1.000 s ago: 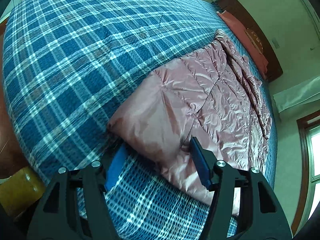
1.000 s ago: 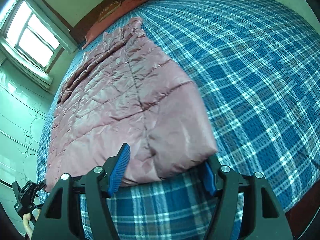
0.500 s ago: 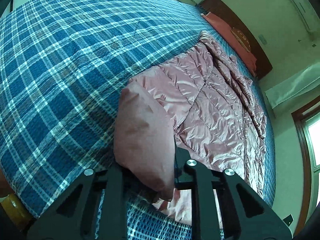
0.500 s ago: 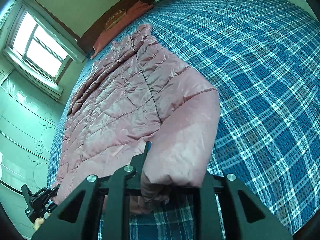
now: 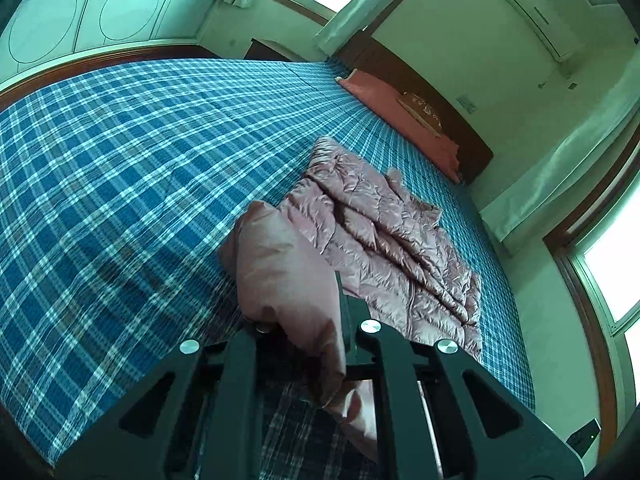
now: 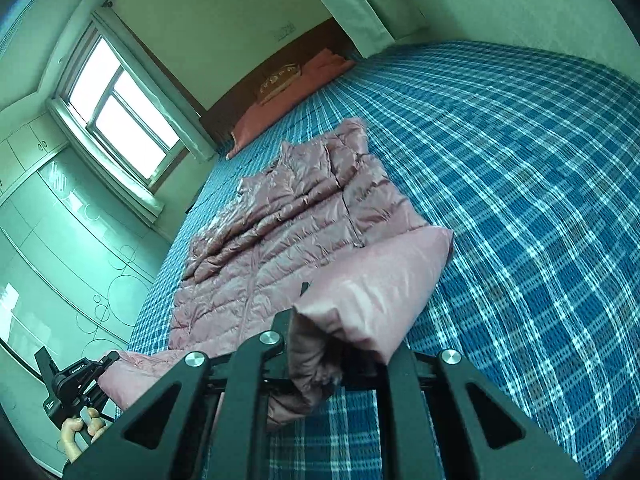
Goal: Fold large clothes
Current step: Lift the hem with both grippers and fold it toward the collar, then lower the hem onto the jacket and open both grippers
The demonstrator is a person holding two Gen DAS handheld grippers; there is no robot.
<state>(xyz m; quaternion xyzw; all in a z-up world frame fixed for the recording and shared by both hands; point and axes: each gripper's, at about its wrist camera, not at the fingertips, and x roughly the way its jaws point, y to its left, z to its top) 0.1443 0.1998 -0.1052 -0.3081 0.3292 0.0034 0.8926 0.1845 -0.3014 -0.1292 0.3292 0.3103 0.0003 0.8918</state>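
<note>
A pink quilted jacket (image 5: 392, 248) lies lengthwise on the blue plaid bed cover (image 5: 120, 184), collar toward the headboard. My left gripper (image 5: 300, 320) has its jaws closing on one near hem corner, the fabric pinched between them and raised off the bed. In the right wrist view the same jacket (image 6: 288, 232) stretches away over the bed cover (image 6: 520, 200). My right gripper (image 6: 344, 344) is closing on the other hem corner, which folds up over its fingers. The fabric hides the pads of both. A person's hand (image 6: 76, 432) holds the left gripper at lower left.
An orange-red pillow (image 5: 400, 112) lies against the dark wooden headboard (image 5: 460, 136). Windows (image 6: 120, 112) and a glass-fronted wardrobe (image 6: 60, 240) stand beyond the bed's side. Wide plaid cover lies bare beside the jacket (image 6: 540, 160).
Both grippers went from open around the hem corners to shut on them. Both have lifted the hem off the bed, and the views have tilted up toward the headboard.
</note>
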